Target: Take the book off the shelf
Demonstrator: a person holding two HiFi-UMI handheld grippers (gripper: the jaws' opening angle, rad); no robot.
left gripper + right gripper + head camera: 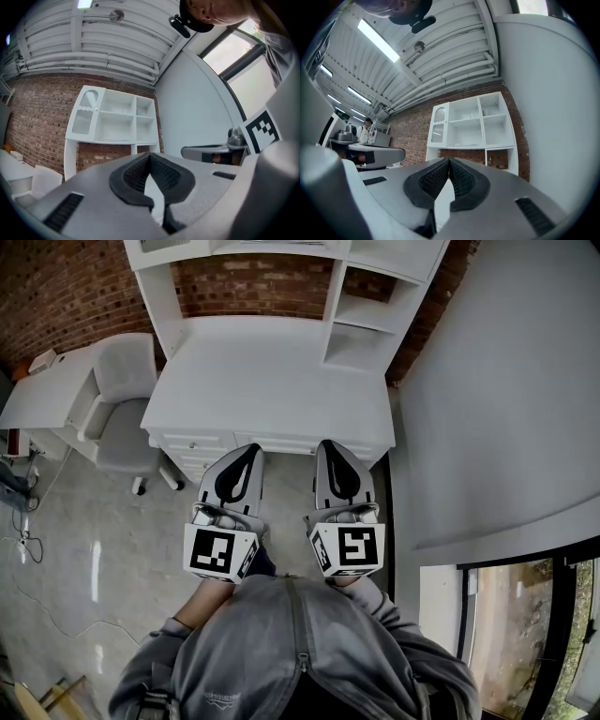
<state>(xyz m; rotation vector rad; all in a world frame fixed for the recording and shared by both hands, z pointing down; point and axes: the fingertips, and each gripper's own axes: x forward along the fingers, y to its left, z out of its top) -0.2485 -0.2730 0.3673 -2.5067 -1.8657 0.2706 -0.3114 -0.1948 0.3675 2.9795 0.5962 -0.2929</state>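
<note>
Short of the desk (pixel 272 381), nothing held yet.
The left gripper (pixel 242 460) and right gripper (pixel 335 457) pointed toward the shelf (pixel 481 119), fingers pressed together and empty, probably because it lay beyond reach; the book there was too small to make out.

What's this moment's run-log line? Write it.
left hand-held gripper: shut, empty | right hand-held gripper: shut, empty | shelf: ahead, above desk

The desk (pixel 272 381) stands against the brick wall (pixel 56 287), with the shelf (pixel 370 310) on its back edge. A chair (pixel 127 399) sits left of it, a side wall (pixel 506 381) right. The left gripper (pixel 251 450) and right gripper (pixel 328 446) are side by side before its drawers (pixel 202 444).
</note>
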